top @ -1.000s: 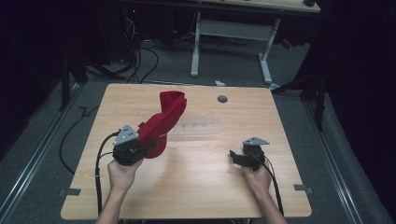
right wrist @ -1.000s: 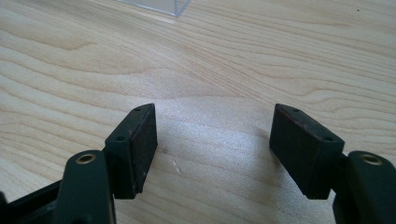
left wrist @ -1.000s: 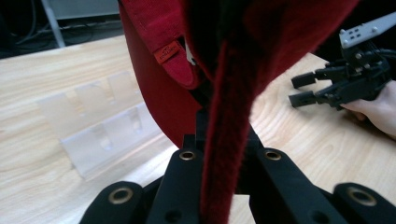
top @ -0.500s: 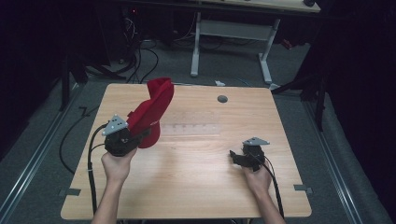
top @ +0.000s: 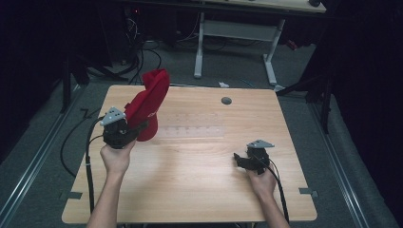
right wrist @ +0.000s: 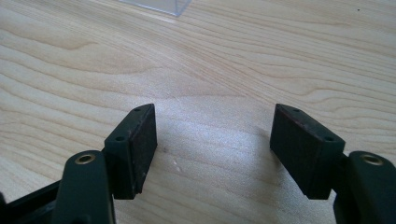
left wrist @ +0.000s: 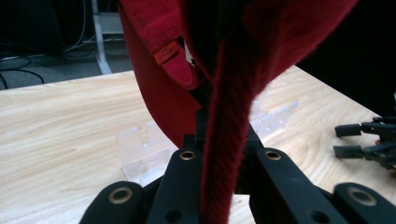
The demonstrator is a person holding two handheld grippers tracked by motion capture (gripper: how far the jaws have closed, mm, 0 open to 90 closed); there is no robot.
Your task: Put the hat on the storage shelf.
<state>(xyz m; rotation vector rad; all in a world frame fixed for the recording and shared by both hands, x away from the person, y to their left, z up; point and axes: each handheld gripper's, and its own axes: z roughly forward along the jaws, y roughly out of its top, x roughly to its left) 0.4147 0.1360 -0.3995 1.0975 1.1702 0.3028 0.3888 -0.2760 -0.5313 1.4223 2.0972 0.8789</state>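
A red cloth cap [top: 149, 102] stands lifted off the table at the left, held by its edge. My left gripper [top: 127, 133] is shut on the red cap; in the left gripper view the red fabric [left wrist: 224, 140] runs up between the black jaws, with a small orange label [left wrist: 166, 50] on the cap's band. A clear plastic rack [top: 192, 124] lies flat at the table's middle, just right of the cap. My right gripper [top: 240, 160] rests low at the right front, open, with bare wood between its pads [right wrist: 140, 144].
The wooden table [top: 199, 190] has a round grey cable port [top: 226, 100] near its far edge. A white desk frame [top: 233, 33] and cables stand on the floor beyond. My right gripper [left wrist: 357, 142] shows at the right of the left gripper view.
My left gripper has carried the red cap leftward and a little farther away, and the cap now stands more upright. The right gripper has stayed put.
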